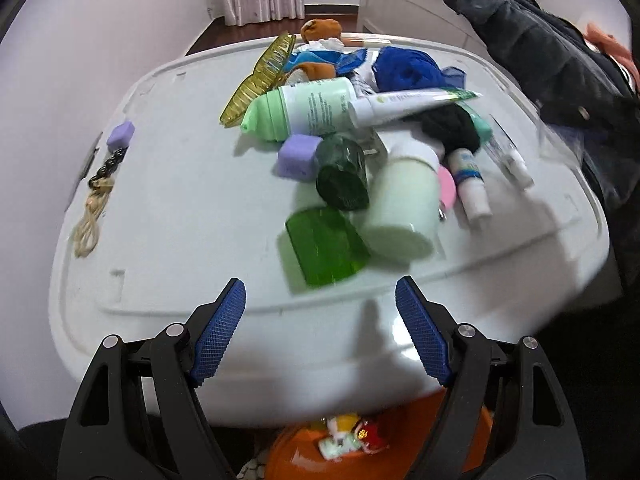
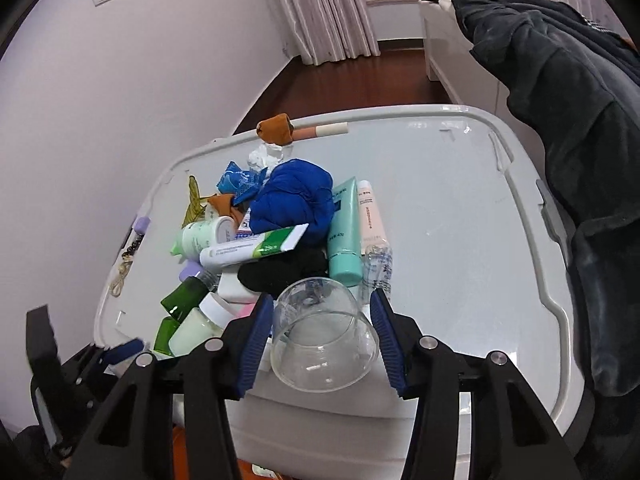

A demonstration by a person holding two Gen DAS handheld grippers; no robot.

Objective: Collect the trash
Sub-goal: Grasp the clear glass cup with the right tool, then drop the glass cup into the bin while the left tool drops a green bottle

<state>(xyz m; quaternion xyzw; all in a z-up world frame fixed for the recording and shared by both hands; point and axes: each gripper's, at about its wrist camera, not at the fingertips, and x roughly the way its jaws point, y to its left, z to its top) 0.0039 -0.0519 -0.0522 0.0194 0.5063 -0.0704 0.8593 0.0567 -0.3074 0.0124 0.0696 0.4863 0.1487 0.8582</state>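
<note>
A heap of trash lies on a white storage-box lid (image 1: 168, 200): a green flat bottle (image 1: 326, 246), a dark green bottle (image 1: 343, 174), a pale white jar (image 1: 404, 210), a mint-capped bottle (image 1: 304, 110), tubes and blue cloth (image 1: 408, 68). My left gripper (image 1: 320, 292) stands open and empty above the lid's near edge, just short of the green flat bottle. In the right wrist view my right gripper (image 2: 320, 308) is shut on a clear cup (image 2: 320, 340), its blue pads against the cup's sides, at the near side of the heap (image 2: 280, 220).
An orange bin (image 1: 360, 456) holding scraps sits below the lid's front edge. Purple foam cubes (image 1: 298, 156) and a bead chain (image 1: 106, 168) lie on the lid's left part. Dark clothing (image 2: 580, 140) hangs at the right. A wall borders the left.
</note>
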